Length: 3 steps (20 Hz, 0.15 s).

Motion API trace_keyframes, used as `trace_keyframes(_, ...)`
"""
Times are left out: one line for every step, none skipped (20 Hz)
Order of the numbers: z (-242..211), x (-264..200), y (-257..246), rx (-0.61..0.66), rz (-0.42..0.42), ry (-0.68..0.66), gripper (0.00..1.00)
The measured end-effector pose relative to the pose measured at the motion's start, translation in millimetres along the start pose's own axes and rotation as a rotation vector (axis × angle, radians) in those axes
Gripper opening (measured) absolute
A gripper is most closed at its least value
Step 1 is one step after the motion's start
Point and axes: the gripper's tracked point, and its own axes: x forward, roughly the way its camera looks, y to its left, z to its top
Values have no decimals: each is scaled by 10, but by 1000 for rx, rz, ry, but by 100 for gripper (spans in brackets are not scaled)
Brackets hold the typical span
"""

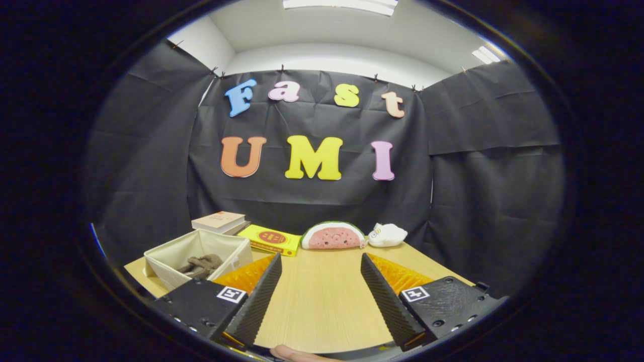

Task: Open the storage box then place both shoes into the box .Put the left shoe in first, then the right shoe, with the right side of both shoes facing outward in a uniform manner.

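**Mia:** What is the biggest thing here?

**Ben:** The wooden table [322,301]. Next biggest is the cloth storage box [198,256], near the table's left edge. It has no lid on and its top is open. Something brown and lumpy [201,265] lies inside. It could be a shoe, but it is too small to tell.

**Mia:** And along the back edge?

**Ben:** A stack of books [220,221] behind the box, then a yellow book [270,240], a watermelon toy [333,236], and a small white plush toy [387,235] toward the back right.

**Mia:** What are the fingers doing?

**Ben:** The gripper [320,296] has its fingers spread wide apart. They hold nothing, and bare table lies between them. A bit of a hand [297,353] peeks in under them.

**Mia:** So which step is it?

**Ben:** Hard to say. An open box with something in it fits two stories: a shoe may be in and one more must go, or the job may be finished. No shoe lies on the table ahead of the fingers, so no sure next move can be named.
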Motion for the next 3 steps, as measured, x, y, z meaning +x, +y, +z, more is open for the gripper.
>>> trace_keyframes(-40,-8,-29,-2,-2,7,96)
trace_keyframes(-77,-7,-50,3,-4,11,96)
trace_keyframes(-93,-13,-58,12,-2,16,96)
